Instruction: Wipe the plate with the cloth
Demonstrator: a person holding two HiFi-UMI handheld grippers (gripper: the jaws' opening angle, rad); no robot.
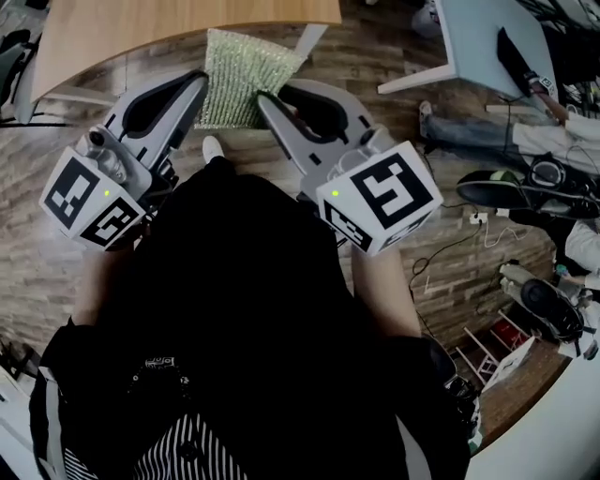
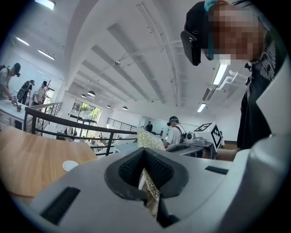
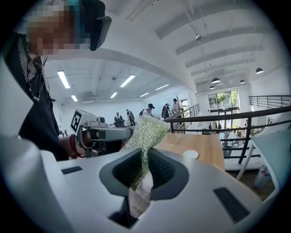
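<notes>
A green glittery cloth [image 1: 239,70] hangs stretched between my two grippers, above the wooden floor just in front of a wooden table [image 1: 141,28]. My left gripper [image 1: 199,94] is shut on the cloth's left edge, and my right gripper [image 1: 265,101] is shut on its right edge. In the left gripper view the cloth [image 2: 149,139] runs out from between the shut pads. The right gripper view shows the cloth [image 3: 148,129] bunched up out of the jaws. A small white plate [image 3: 191,154] lies on the table top, also seen as the plate [image 2: 69,165] in the left gripper view. The head view does not show it.
A white table [image 1: 487,37] stands at the upper right. Cables, bags and gear [image 1: 544,300] lie on the floor to the right. A black railing [image 3: 227,119] runs behind the wooden table. Other people stand far off in the hall.
</notes>
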